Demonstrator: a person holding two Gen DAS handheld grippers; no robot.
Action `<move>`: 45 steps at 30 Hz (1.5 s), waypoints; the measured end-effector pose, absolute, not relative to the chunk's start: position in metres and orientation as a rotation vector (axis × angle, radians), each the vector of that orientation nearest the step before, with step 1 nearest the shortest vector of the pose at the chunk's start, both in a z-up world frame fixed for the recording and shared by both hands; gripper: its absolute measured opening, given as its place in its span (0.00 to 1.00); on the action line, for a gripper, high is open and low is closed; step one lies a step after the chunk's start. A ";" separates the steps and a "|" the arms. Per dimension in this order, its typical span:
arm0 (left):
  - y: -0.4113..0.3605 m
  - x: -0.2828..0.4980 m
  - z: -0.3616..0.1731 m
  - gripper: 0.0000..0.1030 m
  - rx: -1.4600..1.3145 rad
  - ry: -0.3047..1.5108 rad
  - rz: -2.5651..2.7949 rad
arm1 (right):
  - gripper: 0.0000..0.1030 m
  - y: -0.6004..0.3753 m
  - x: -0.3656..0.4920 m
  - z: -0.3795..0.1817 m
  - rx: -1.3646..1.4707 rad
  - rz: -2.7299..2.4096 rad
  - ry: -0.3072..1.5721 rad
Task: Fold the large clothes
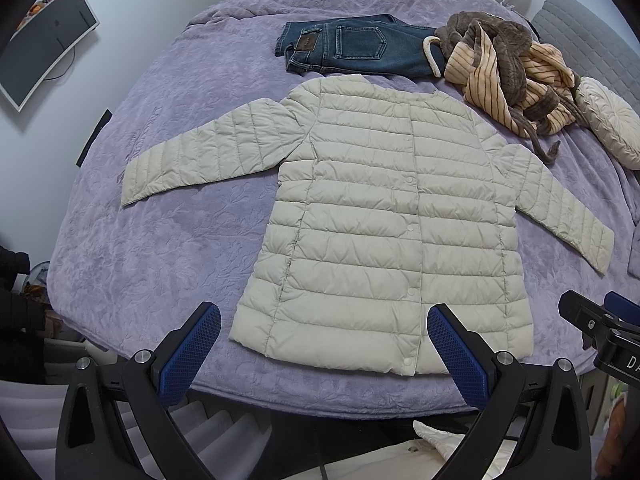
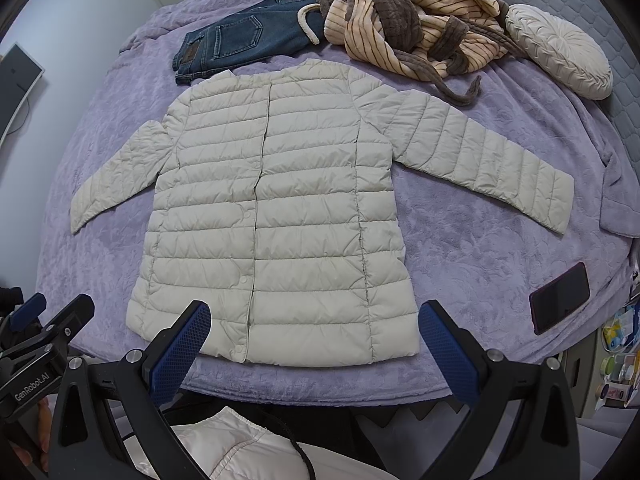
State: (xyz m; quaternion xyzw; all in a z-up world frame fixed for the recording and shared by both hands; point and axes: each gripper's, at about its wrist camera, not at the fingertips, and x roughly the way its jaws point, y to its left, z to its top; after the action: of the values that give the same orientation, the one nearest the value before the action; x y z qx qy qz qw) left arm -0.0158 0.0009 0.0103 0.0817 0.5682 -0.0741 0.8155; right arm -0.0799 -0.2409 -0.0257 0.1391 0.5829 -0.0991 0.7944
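A cream quilted puffer jacket (image 1: 384,216) lies flat and buttoned on the purple bed cover (image 1: 160,240), both sleeves spread outward, hem toward me. It also shows in the right wrist view (image 2: 280,216). My left gripper (image 1: 324,320) is open and empty, held just above the jacket's hem on its left half. My right gripper (image 2: 314,318) is open and empty, above the hem on the jacket's right half. The right gripper's body shows at the right edge of the left wrist view (image 1: 604,332).
Folded blue jeans (image 1: 360,46) and a heaped striped brown robe (image 1: 508,80) lie beyond the jacket's collar. A round cream cushion (image 2: 560,50) sits at the far right. A dark phone (image 2: 560,298) lies on the cover near the right edge. A monitor (image 1: 44,44) stands left.
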 end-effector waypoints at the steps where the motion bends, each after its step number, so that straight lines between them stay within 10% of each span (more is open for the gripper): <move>1: 0.001 -0.016 0.010 1.00 0.175 1.212 -0.158 | 1.00 -0.241 -0.080 -0.026 0.299 -0.213 1.253; 45: 0.001 -0.014 0.011 1.00 0.176 1.217 -0.155 | 1.00 -0.243 -0.079 -0.029 0.300 -0.209 1.260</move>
State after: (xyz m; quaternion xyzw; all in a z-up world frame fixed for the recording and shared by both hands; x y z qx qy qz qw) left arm -0.0144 0.0006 0.0110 0.0826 0.5703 -0.0726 0.8140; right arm -0.0790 -0.2425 -0.0286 0.1397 0.5857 -0.0970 0.7925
